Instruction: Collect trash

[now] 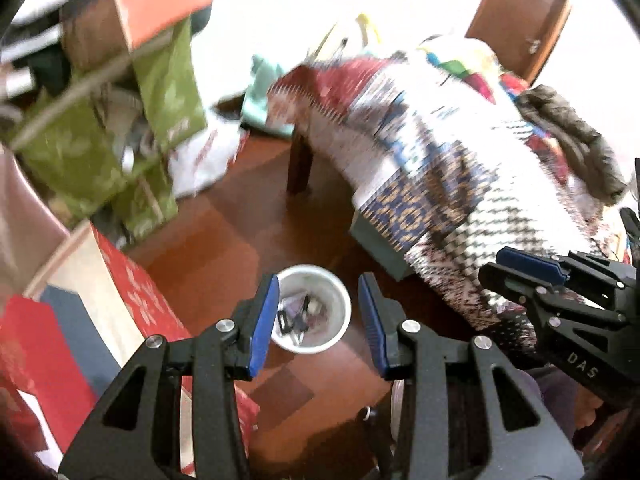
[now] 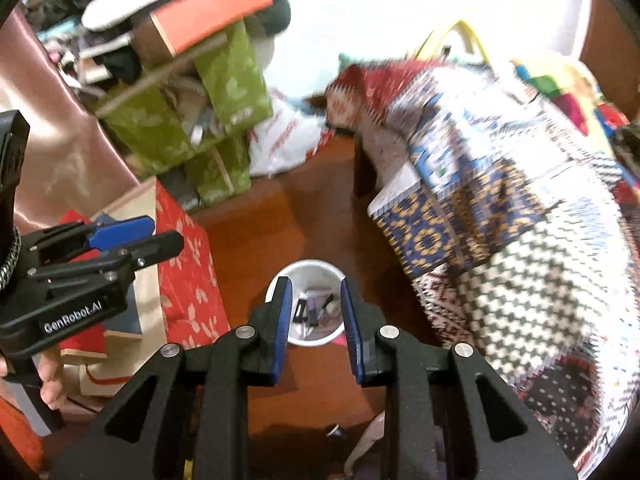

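Wooden floor, cluttered; white bin [image 1: 312, 310] as landmark. Left of bin: red bag [image 2: 188, 280]. Right of bin: patterned blanket [image 2: 520, 220]. Trash is already seen inside bin; none is spotted loose on the floor, so the remainder cannot be judged. Left gripper [image 1: 318, 320] and right gripper [image 2: 314, 320] are held above bin, jaws partly open, empty. Readable: "GenRobot.AI", "DAS".

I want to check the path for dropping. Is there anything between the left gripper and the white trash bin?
No. In the left wrist view the left gripper hangs open above the white trash bin, and nothing sits between them.
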Tool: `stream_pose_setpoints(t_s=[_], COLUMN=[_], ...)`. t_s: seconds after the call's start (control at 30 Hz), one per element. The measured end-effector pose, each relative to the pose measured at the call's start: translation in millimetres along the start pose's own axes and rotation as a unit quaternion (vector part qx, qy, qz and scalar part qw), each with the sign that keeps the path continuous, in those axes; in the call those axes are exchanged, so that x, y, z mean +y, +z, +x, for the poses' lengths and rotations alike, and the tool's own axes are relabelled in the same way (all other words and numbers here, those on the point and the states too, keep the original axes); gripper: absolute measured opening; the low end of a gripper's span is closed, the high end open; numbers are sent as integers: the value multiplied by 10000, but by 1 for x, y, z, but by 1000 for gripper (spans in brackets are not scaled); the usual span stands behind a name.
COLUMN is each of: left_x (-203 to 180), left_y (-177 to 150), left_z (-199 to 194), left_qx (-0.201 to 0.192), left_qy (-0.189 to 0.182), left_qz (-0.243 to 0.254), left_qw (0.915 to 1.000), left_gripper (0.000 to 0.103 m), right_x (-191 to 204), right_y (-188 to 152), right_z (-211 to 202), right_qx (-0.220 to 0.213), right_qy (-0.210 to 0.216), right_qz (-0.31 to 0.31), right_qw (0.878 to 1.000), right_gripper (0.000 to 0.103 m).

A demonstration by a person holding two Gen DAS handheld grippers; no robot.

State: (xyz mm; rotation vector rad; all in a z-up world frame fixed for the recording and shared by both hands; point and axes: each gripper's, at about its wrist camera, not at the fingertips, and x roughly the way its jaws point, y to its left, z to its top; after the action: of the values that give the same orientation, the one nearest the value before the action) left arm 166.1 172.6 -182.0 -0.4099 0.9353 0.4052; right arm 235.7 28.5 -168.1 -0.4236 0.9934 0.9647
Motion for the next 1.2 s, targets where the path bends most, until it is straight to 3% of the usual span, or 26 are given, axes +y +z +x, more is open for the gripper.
stream_pose_setpoints(t_s=[0.13, 0.27, 0.43, 0.53, 0.67, 0.77, 0.87, 0.93, 1.0, 1.03, 1.1, 1.17, 1.2], left_x=[-31, -63, -99, -114, -126, -125, -123, -119, -116, -115, -112, -108, -106], left_y=[1, -3, -18, -34, -61, -79, -94, -101, -107, -109, -112, -114, -114], left_z=[-54, -112, -176, -209, -234, -249, -261, -267, -271, -273, -274, -275, -275], left_qx=[-597, -1196, -1896, -2249, -2481, -2654, -2799, -2847, -2903, -2919, -2940, -2979, -3002], left_qy=[-188, -584, -1123, -1347, -1594, -1567, -1567, -1601, -1600, -1590, -1560, -1571, -1579], left_qz=[351, 662, 1068, 1274, 1433, 1501, 1533, 1540, 1579, 1606, 1595, 1538, 1510], left_qw=[9974, 9889, 9696, 9566, 9447, 9394, 9347, 9325, 9302, 9294, 9294, 9289, 9285], left_gripper=[39, 39, 39, 39, 39, 39, 51, 63, 67, 68, 84, 96, 97], right_x=[1, 0, 5, 11, 23, 30, 38, 42, 45, 47, 51, 53, 55], right_y=[-17, -35, -69, -88, -111, -126, -140, -147, -154, -156, -166, -172, -173], right_z=[-70, -135, -219, -252, -280, -288, -291, -292, -293, -293, -299, -302, -303], right_qx=[-734, -1453, -2466, -2847, -3169, -3268, -3286, -3277, -3293, -3331, -3395, -3476, -3521], right_qy=[-219, -448, -1076, -1392, -1724, -1859, -1934, -1960, -1986, -2021, -2132, -2252, -2352], right_qz=[202, 521, 965, 1115, 1365, 1536, 1695, 1780, 1860, 1892, 1938, 1987, 2019], right_qw=[9969, 9870, 9583, 9419, 9226, 9138, 9088, 9069, 9042, 9014, 8954, 8883, 8832], right_gripper=[23, 23, 23, 23, 23, 23, 23, 31, 52, 58, 81, 90, 94])
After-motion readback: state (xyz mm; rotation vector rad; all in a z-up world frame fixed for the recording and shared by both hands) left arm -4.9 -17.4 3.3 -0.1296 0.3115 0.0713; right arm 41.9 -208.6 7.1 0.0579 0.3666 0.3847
